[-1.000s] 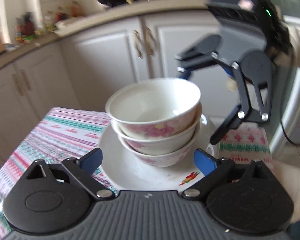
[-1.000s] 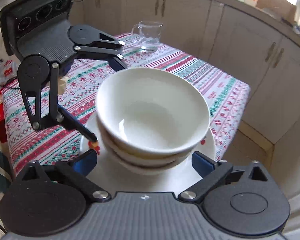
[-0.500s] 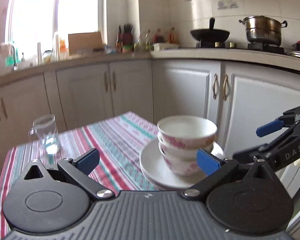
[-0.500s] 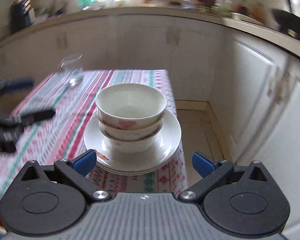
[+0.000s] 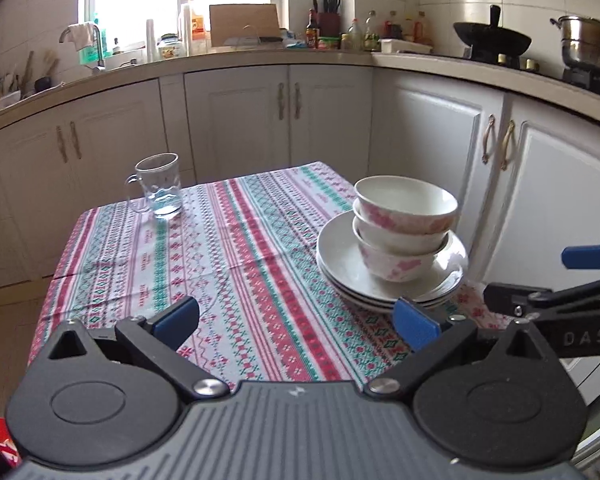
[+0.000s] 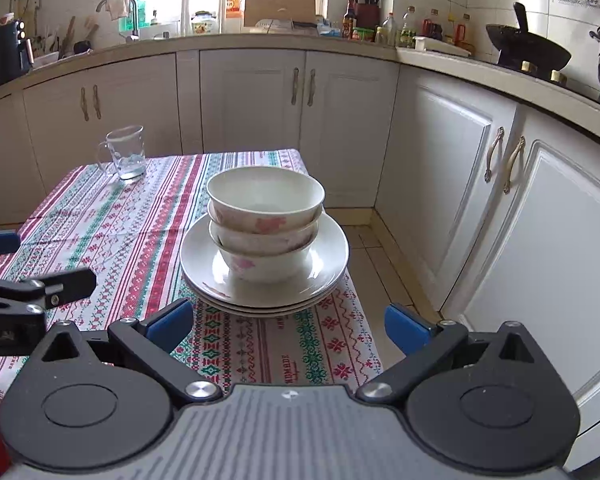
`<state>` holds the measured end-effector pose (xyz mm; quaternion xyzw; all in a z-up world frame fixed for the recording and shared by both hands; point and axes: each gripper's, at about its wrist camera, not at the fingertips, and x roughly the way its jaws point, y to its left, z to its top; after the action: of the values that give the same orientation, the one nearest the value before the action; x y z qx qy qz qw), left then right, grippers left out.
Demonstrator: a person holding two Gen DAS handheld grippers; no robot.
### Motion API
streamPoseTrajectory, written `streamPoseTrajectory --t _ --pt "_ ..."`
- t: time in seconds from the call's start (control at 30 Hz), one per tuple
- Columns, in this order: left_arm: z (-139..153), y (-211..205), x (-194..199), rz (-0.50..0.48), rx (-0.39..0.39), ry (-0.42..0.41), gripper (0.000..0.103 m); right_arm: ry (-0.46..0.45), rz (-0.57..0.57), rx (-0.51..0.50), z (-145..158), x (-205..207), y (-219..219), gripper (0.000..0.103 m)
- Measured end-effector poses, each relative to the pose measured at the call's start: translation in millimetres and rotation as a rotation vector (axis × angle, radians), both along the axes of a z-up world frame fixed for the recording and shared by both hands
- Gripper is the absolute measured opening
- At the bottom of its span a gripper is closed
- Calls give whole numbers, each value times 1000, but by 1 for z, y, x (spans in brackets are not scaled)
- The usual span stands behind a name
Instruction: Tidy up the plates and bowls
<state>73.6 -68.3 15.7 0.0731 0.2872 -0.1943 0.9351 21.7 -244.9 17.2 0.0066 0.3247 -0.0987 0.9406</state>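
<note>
Three white bowls with pink flowers are nested on a stack of white plates at the right edge of the table. My left gripper is open and empty, held back over the striped tablecloth to the left of the stack. My right gripper is also open and empty, just short of the plates on the near side. Each gripper's fingers show at the edge of the other's view.
A glass mug stands at the table's far left corner. The patterned tablecloth covers the table. White cabinets and a counter with bottles, a wok and a pot ring the table.
Both grippers have pulled back from the bowl stack and rolled level. They framed the bowls closely a second ago; now the whole table and kitchen are in view.
</note>
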Motion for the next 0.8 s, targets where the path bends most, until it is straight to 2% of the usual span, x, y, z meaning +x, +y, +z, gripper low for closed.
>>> streamPoseTrajectory --t 0.8 --pt "10 -4 -10 32 6 12 102 -23 -22 -36 8 -6 3 103"
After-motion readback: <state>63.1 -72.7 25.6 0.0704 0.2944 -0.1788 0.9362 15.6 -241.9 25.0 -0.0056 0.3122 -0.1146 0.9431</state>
